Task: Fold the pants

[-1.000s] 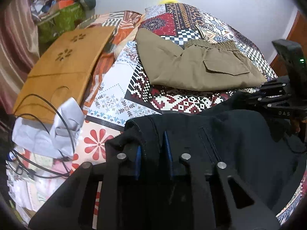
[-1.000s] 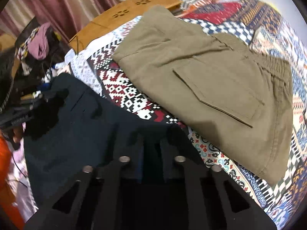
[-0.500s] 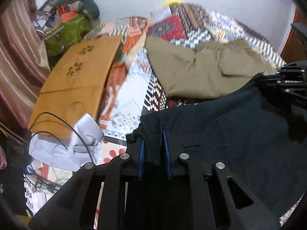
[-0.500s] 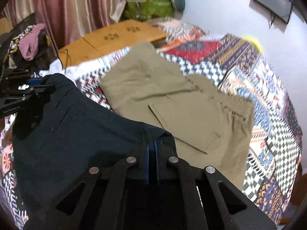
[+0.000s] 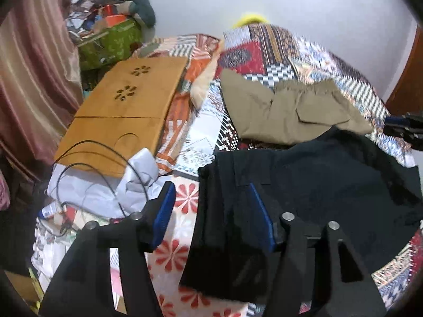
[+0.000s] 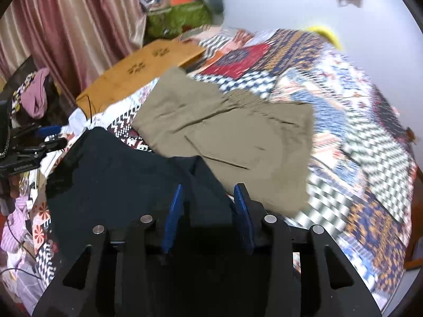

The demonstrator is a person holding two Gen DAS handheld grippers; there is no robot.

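Black pants (image 5: 317, 185) lie folded on the patterned bedsheet (image 5: 267, 52), just in front of folded khaki pants (image 5: 290, 113). My left gripper (image 5: 211, 192) hangs over the black pants' left corner. Its jaws are opening, and the cloth edge lies loose between the blue pads (image 5: 165, 211) with nothing pressing on it. My right gripper (image 6: 208, 187) is over the black pants (image 6: 113, 179) at their right corner, next to the khaki pants (image 6: 224, 132). Its jaws are opening too, with cloth lying slack between them. Each gripper shows at the edge of the other's view.
A wooden lap table (image 5: 124, 116) lies on the bed's left side, with crumpled white cloth and a black cable (image 5: 105, 185) in front of it. A green bag (image 5: 111, 42) and a striped curtain (image 5: 31, 79) stand at the far left. A brown door frame (image 5: 407, 79) is on the right.
Both grippers were shut on the black pants' corners. Both have since come up and back, their jaws have parted, and the pants have been let go onto the bed.
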